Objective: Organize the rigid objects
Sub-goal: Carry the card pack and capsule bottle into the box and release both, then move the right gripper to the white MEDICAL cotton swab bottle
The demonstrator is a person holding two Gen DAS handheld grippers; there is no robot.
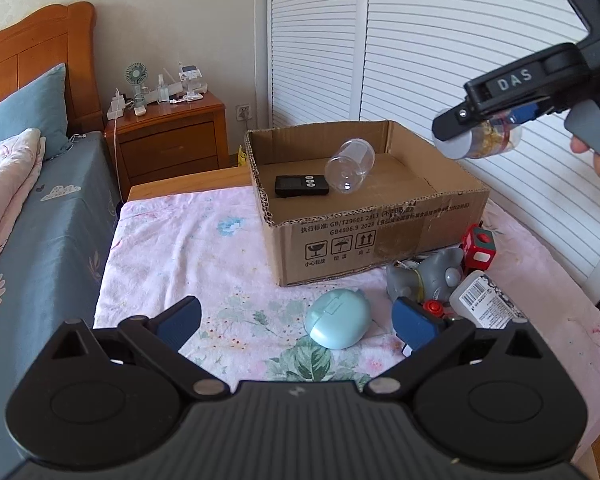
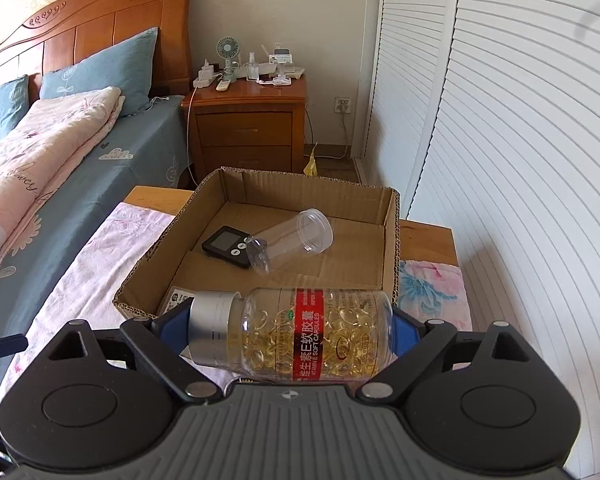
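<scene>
Right gripper [image 2: 292, 330] pinches a capsule bottle [image 2: 300, 334] lengthwise, one blue pad on its silver cap and one on its base, held above the near edge of the cardboard box [image 2: 388, 240]. Left gripper [image 1: 300, 322] stands spread wide and empty over the floral cloth [image 1: 180, 248], with a pale blue case [image 1: 338, 318] lying between its fingers.

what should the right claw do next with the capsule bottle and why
Probably carry it a little further forward over the cardboard box and lower it. The right claw grips the capsule bottle sideways near the box's front edge, and bare floor lies in front of the clear jar.
</scene>
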